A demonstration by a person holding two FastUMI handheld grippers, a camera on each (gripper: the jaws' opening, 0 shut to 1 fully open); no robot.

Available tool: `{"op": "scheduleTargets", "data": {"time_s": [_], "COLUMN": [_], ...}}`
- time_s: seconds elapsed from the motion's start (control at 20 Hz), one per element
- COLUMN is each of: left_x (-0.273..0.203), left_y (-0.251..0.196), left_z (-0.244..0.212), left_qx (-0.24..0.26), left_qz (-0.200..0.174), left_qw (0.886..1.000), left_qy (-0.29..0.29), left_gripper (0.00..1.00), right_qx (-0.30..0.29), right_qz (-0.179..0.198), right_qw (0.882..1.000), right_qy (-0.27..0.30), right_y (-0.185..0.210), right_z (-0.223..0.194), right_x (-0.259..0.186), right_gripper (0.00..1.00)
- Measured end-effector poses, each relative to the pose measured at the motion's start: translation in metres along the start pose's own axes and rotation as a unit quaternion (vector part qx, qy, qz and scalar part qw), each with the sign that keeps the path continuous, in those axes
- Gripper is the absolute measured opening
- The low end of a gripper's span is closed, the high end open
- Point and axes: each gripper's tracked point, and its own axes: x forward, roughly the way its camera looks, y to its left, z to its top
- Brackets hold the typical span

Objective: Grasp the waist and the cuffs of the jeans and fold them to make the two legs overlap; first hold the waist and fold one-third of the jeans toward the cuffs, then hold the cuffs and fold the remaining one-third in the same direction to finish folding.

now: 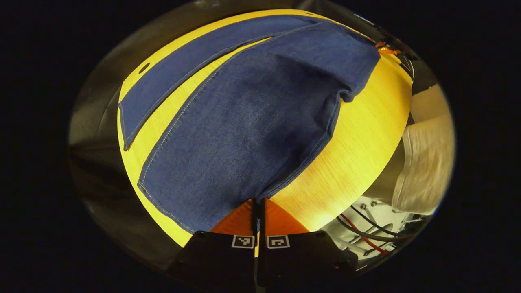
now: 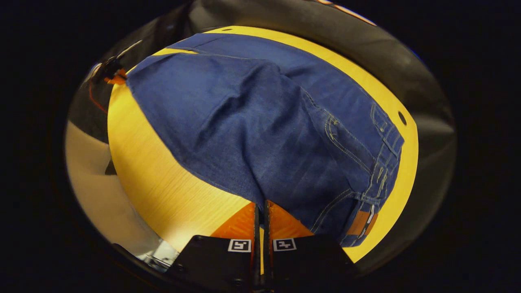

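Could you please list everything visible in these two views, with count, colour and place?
jeans: one pair, blue; spread on the table, one leg lifted over toward the other, its edge pinched at both ends.
leather patch: one, brown; on the waistband, in the right gripper view.
table: one, yellow wood grain; under the jeans.
hole: one, dark; in the table top near its edge.
cables: several, red and black; beside the table at lower right of the left gripper view.
sleeve: one, white; right edge of the left gripper view.
left hand-held gripper: one; shut on the leg's cuff end.
right hand-held gripper: one; shut on the jeans near the waist.
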Motion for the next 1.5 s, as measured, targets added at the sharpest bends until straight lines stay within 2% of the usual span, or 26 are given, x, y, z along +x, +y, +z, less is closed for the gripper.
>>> {"op": "scheduleTargets", "data": {"time_s": [0.1,0.25,0.4,0.55,0.7,0.75,0.95,1.1,1.25,1.5], "left_x": [0.000,-0.011,-0.033,-0.059,-0.070,-0.077,-0.102,-0.103,-0.095,-0.042], "left_y": [0.004,0.021,0.031,0.055,0.076,0.081,0.098,0.135,0.165,0.211], "left_z": [0.000,-0.006,0.007,0.031,0.052,0.065,0.099,0.143,0.185,0.232], "left_qx": [-0.003,0.000,-0.038,-0.083,-0.150,-0.159,-0.165,-0.164,-0.177,-0.208], "left_qz": [0.007,0.040,0.060,0.101,0.147,0.160,0.205,0.238,0.259,0.283], "left_qw": [1.000,0.999,0.995,0.981,0.959,0.952,0.936,0.929,0.921,0.912], "left_qy": [-0.010,-0.017,-0.074,-0.140,-0.192,-0.207,-0.232,-0.232,-0.231,-0.213], "left_gripper": [0.00,0.00,0.00,0.00,0.00,0.00,0.00,0.00,0.00,0.00], "right_qx": [0.014,0.039,0.087,0.118,0.133,0.136,0.139,0.143,0.169,0.192], "right_qz": [-0.022,-0.063,-0.092,-0.128,-0.160,-0.169,-0.197,-0.206,-0.192,-0.158], "right_qw": [1.000,0.997,0.991,0.981,0.971,0.968,0.959,0.952,0.946,0.947], "right_qy": [0.003,-0.004,-0.036,-0.083,-0.116,-0.124,-0.148,-0.176,-0.200,-0.202], "right_y": [-0.002,-0.005,-0.008,-0.020,-0.027,-0.032,-0.067,-0.101,-0.135,-0.179], "right_z": [0.000,0.003,0.013,0.034,0.058,0.070,0.118,0.163,0.205,0.256], "right_x": [-0.002,-0.012,-0.036,-0.060,-0.087,-0.095,-0.106,-0.102,-0.085,-0.014], "right_gripper": [0.03,0.03,0.03,0.03,0.03,0.03,0.03,0.03,0.02,0.00]}}
